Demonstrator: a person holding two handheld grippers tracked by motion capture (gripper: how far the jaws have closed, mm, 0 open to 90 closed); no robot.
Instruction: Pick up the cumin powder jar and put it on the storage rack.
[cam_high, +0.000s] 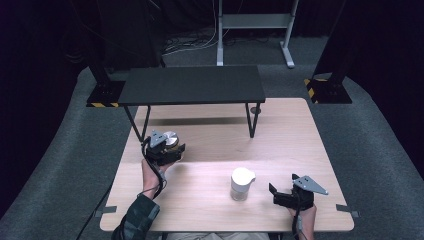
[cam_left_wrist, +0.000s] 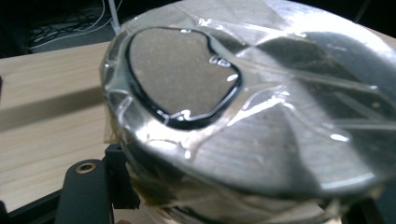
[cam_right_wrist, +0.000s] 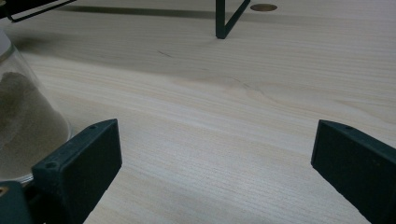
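My left gripper is shut on a round jar with a shiny metal lid, held just above the left side of the table. In the left gripper view the lid is covered in clear tape, with a dark-rimmed window showing grainy contents, and one black finger presses on its lower left side. A glass jar with a white top stands upright near the front middle. My right gripper rests just right of it, open, with nothing between its jaws. The glass jar, holding sandy powder, sits beside the left jaw.
A low black shelf on thin legs spans the back of the wooden table; one leg stands ahead of my right gripper. Bare wood lies between the two jars and under the shelf. Black stands with striped bases flank the table.
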